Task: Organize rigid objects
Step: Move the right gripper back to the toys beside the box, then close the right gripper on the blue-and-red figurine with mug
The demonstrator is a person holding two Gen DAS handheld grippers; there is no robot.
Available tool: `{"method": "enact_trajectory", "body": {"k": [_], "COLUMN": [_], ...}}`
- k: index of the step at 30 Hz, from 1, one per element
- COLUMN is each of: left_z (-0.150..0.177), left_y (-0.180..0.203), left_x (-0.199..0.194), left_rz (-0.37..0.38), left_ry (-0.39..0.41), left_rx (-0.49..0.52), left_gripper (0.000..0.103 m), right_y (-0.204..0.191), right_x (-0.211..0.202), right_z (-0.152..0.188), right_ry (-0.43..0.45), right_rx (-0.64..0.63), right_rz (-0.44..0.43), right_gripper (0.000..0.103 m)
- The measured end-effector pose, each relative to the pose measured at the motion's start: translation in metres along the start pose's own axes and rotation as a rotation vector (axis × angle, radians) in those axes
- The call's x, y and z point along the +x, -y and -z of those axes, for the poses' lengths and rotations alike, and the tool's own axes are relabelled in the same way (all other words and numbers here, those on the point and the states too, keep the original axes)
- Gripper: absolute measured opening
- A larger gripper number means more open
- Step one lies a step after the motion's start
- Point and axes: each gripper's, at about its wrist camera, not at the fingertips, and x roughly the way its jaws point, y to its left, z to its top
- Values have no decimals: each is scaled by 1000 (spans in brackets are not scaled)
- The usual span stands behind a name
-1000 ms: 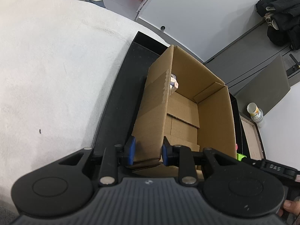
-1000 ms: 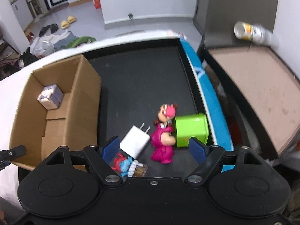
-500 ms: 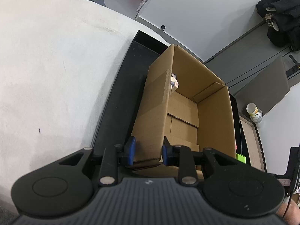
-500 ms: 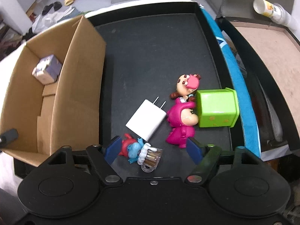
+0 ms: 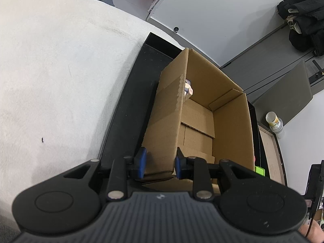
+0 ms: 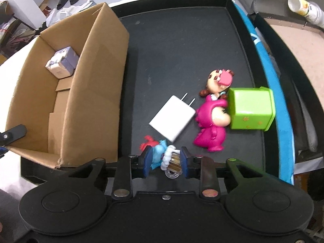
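An open cardboard box (image 5: 232, 125) stands on the left of a black tray (image 6: 182, 40). My left gripper (image 5: 160, 165) is shut on the box's near wall. A small lilac box (image 6: 61, 61) lies inside at the far end. My right gripper (image 6: 166, 160) points steeply down at the tray's near edge. Its jaws are closing and its pads press on a small blue toy figure (image 6: 160, 154) with a red cap. Beyond it lie a white plug charger (image 6: 172, 119), a pink doll (image 6: 210, 121) and a green cube (image 6: 251, 109).
A white cloth surface (image 5: 60, 70) spreads left of the tray. A blue strip (image 6: 269, 64) runs along the tray's right rim, with a brown board (image 6: 299, 46) and a bottle (image 6: 303, 10) beyond. Bare tray floor lies past the toys.
My right gripper sank toward the tray and its wide jaws came together around the blue toy figure. The left gripper and the box stayed still.
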Motion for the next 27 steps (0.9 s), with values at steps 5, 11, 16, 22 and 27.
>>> {"method": "enact_trajectory", "body": {"k": [5, 11, 16, 22, 27], "left_z": [0, 0, -1, -1, 0], "left_y": [0, -1, -1, 0, 0], "left_x": [0, 0, 0, 0, 1], "left_rz": [0, 0, 0, 2, 2], "left_ry": [-1, -1, -1, -2, -3], "left_rx": [-1, -1, -1, -2, -3], "left_gripper": [27, 27, 27, 27, 27], "right_y": [-3, -8, -14, -14, -4], "right_x": [-1, 0, 7, 12, 5], "right_z": [4, 6, 4, 2, 2], "right_ry": [-40, -33, -35, -26, -17], "right_rx": [-12, -54, -100, -104, -69], "right_rz": [-23, 25, 53, 57, 24], "right_gripper": [31, 47, 53, 52, 32]}}
